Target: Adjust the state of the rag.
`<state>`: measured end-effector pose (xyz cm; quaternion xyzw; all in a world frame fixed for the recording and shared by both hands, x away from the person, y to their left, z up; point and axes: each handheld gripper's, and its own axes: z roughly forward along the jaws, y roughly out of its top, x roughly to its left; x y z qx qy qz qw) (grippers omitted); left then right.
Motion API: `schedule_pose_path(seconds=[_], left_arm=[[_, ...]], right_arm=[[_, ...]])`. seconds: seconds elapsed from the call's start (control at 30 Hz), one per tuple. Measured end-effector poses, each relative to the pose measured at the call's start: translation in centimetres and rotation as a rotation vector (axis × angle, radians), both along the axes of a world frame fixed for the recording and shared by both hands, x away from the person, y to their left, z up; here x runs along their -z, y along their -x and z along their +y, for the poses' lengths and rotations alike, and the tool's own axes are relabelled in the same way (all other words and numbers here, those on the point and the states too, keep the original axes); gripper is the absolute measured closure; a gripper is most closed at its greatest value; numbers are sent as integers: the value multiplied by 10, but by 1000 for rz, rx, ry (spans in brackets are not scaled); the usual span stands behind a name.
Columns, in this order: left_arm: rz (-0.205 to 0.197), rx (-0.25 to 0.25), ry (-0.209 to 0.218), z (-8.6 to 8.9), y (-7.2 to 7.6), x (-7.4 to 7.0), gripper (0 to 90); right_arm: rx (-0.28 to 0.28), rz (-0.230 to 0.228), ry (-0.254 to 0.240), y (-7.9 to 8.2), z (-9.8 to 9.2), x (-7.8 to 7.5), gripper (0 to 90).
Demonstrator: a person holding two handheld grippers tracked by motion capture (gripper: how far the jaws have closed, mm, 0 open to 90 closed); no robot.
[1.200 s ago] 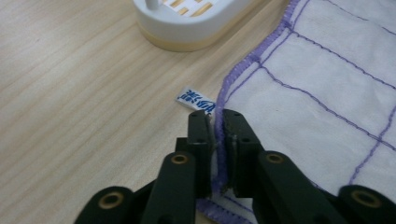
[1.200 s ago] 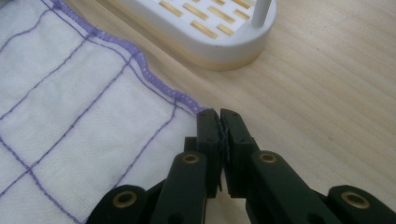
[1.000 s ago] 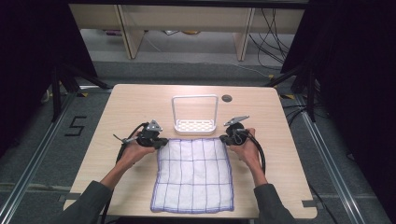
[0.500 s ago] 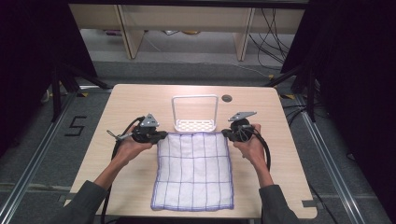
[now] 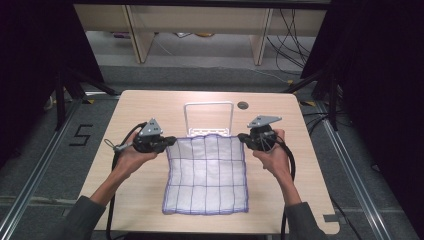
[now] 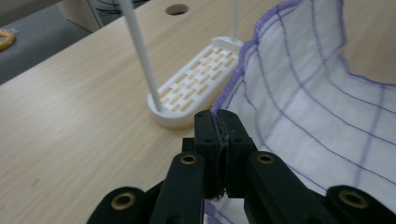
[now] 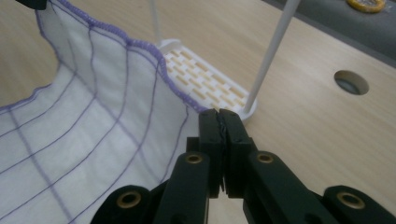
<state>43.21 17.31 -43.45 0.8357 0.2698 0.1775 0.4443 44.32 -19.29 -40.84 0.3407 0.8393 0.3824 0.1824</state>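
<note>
A white cloth with a purple grid and purple hem [image 5: 207, 172] hangs by its two far corners above the wooden table [image 5: 150, 105], its near edge still lying on the top. My left gripper [image 5: 167, 143] is shut on the far left corner of the cloth [image 6: 299, 93]. My right gripper [image 5: 243, 137] is shut on the far right corner of the cloth [image 7: 88, 107]. In each gripper view the black jaws stand pressed together with the hem pinched between them. Just behind the lifted edge stands a white rack [image 5: 210, 120] with a slotted base [image 6: 198, 84] and thin upright rods [image 7: 273, 51].
A round cable hole [image 5: 243, 105] sits in the table behind the rack on the right. Black cables trail from both grippers past the person's forearms. The floor beyond holds shelving legs and loose cables [image 5: 290, 35]. Bare table top lies on either side of the cloth.
Both grippers have risen and moved away from the person, lifting the cloth's far edge off the table. The far edge now reaches the base of the rack.
</note>
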Motion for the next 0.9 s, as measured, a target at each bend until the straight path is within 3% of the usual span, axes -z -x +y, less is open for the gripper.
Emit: schedule_pose_path(seconds=[0.03,0.1,0.17,0.2,0.27,0.33,0.4,0.53,0.6,0.73,0.77,0.8,0.87,0.9], left_arm=[[2,20,-15,1,7,1,864],[1,36,-2,2,23,4,864],[-2,67,-14,3,38,5,864],[-2,67,-14,3,38,5,864],[-6,108,-22,5,60,5,864],[-25,128,-45,7,72,7,863],[-14,121,-27,8,81,12,863],[4,148,-22,7,100,21,861],[10,155,-48,5,107,27,858],[19,201,-92,-1,118,39,857],[30,201,-92,-1,120,41,857],[32,213,-102,-1,120,44,856],[37,205,-83,-3,125,50,856],[41,219,-96,-3,127,51,854]], right_arm=[[6,23,-1,8,0,1,892],[-4,12,2,20,-4,6,892],[-11,3,-10,32,-10,9,892],[-11,3,-10,32,-10,9,892],[-23,10,-2,52,-12,12,892],[-43,0,6,64,-12,12,892],[-46,-5,5,74,-13,13,892],[-71,-2,27,96,-12,20,891],[-77,18,46,105,-12,28,891],[-77,68,52,112,-14,43,891],[-88,61,61,114,-14,47,891],[-80,83,62,116,-14,48,891],[-90,74,59,121,-14,53,891],[-86,93,74,125,-14,53,891]])
